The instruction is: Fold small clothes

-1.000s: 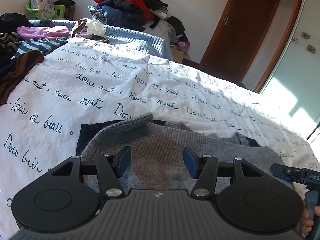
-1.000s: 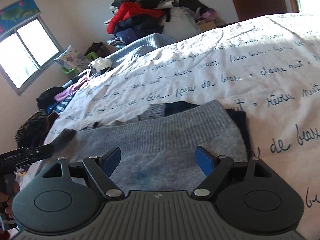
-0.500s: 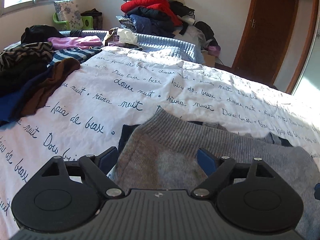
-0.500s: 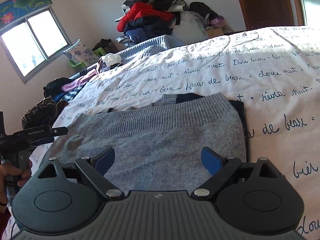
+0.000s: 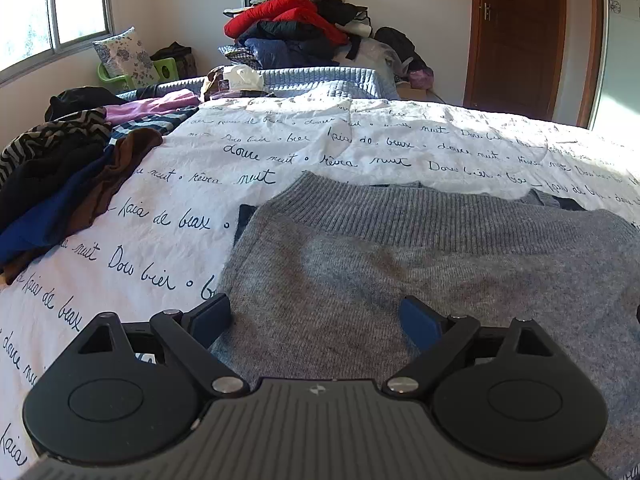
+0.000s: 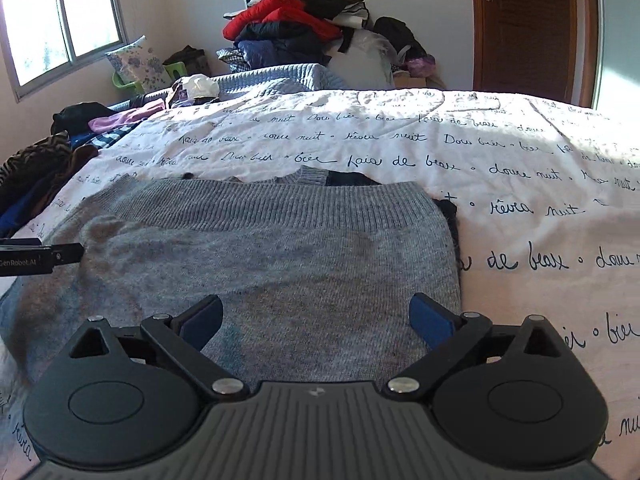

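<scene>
A grey knitted sweater [image 5: 400, 264] [image 6: 260, 264] lies folded flat on the white bedspread [image 5: 168, 216] with blue handwriting, its ribbed hem at the far side and a dark garment edge peeking out beneath. My left gripper [image 5: 316, 320] hovers over the sweater's near left part, jaws opening, nothing between them. My right gripper [image 6: 316, 318] hovers over the near right part, jaws also opening and empty. The left gripper's body [image 6: 36, 258] shows at the left edge of the right wrist view.
A heap of dark, striped and brown clothes [image 5: 52, 184] lies along the bed's left side. A tall pile of red and dark jackets [image 5: 296, 28] stands behind the bed. A wooden door [image 5: 516, 36] is at the far right, a window [image 6: 56, 20] at the left.
Both grippers' jaws have spread wider. Both views have rolled level and pulled back a little, showing more of the sweater. The person's hand is gone from view.
</scene>
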`<state>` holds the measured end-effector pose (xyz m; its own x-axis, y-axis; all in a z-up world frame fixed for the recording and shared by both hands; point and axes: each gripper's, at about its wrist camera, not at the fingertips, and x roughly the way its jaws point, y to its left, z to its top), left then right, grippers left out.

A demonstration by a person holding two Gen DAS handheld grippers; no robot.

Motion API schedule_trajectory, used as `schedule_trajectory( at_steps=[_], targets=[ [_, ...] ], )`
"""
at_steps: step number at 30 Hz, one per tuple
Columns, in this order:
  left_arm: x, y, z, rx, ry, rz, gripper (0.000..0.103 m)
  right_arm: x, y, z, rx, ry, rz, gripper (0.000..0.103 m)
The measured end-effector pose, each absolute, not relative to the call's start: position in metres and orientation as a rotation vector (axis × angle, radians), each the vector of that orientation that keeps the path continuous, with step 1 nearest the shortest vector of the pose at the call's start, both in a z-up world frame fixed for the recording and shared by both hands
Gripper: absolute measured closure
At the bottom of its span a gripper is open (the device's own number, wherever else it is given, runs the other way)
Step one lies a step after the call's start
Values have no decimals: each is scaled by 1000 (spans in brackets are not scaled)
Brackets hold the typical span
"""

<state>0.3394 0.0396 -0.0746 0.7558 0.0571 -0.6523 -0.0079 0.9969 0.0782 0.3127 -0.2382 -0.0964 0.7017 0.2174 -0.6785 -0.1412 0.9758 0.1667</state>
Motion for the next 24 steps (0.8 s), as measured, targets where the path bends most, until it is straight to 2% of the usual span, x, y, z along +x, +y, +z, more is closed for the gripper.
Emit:
schedule_trajectory(
  at_steps=[24],
  targets=[
    [305,48,-89,101,703,66,8,277,-215,-97,39,775,217,2]
  ],
)
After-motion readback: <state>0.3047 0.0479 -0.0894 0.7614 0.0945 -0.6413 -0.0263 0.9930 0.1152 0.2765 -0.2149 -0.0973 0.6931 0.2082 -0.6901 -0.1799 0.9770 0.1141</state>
